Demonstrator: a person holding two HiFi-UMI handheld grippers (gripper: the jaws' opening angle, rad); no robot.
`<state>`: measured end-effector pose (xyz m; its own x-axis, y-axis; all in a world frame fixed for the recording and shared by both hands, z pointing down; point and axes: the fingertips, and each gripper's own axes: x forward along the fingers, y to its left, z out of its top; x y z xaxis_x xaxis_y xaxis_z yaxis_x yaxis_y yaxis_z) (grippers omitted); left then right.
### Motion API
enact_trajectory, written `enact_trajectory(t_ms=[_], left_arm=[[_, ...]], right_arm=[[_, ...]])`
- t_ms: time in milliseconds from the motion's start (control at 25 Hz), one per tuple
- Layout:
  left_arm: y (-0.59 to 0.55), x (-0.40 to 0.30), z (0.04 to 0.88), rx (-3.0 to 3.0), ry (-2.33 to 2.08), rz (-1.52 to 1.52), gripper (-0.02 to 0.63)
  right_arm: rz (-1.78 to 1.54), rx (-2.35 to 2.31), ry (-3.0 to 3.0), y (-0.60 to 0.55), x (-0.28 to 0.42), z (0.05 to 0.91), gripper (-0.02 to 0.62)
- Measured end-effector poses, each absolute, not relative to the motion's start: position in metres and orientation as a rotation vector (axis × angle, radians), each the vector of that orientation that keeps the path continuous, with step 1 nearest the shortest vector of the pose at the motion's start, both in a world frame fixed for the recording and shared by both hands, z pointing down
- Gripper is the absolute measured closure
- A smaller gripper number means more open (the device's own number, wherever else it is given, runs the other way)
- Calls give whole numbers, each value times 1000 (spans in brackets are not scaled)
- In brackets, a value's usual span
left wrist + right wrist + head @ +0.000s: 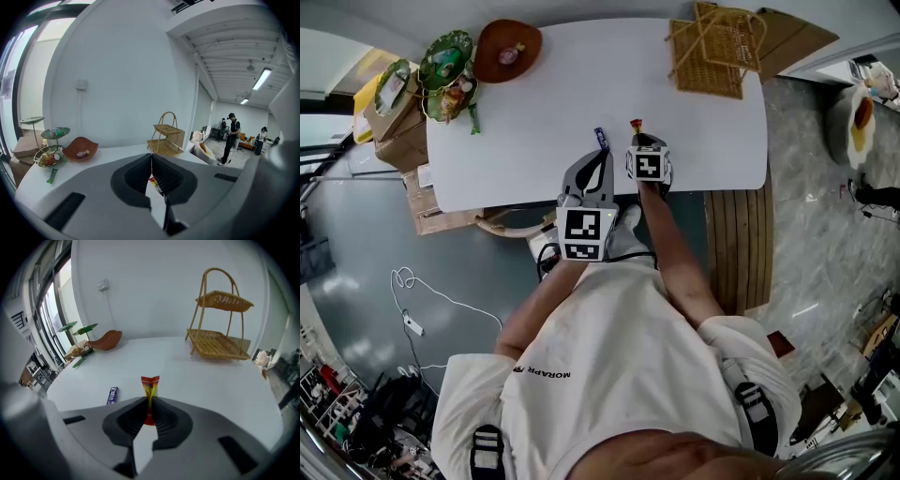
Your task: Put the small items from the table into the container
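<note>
Jaws of the right gripper [149,401] are pinched narrow on a red-and-yellow sachet [150,389], which stands edge-on between the pads with its crimped top poking out past the tips. Whether it has left the white surface [197,380] I cannot tell. Seen from the head, it sits at 6 o'clock on the surface, close to the near edge. A purple bar [113,394] lies just beside it at 9 o'clock.

On the left gripper [151,157] the jaws are pressed together with nothing between them.

By the look of it the sachet is very light, made of thin, slick film that folds easily, so a hold across the flat middle or on a crimped end should keep it from sliding out. Little squeeze is needed. The brown bowl [107,340] at 10 o'clock already holds small pieces and is probably the container. The wicker rack [220,329] stands at 2 o'clock.
</note>
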<state>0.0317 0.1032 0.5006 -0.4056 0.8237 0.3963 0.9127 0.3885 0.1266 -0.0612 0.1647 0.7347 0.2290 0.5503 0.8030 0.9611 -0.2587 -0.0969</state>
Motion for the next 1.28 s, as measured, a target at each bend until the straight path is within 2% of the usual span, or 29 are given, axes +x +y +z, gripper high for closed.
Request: enact_trajectory(t_ms=[1280], left_arm=[[95, 10, 466, -1503, -2467, -394, 601]], right_arm=[[-729, -1968, -1526, 166, -94, 652, 558]])
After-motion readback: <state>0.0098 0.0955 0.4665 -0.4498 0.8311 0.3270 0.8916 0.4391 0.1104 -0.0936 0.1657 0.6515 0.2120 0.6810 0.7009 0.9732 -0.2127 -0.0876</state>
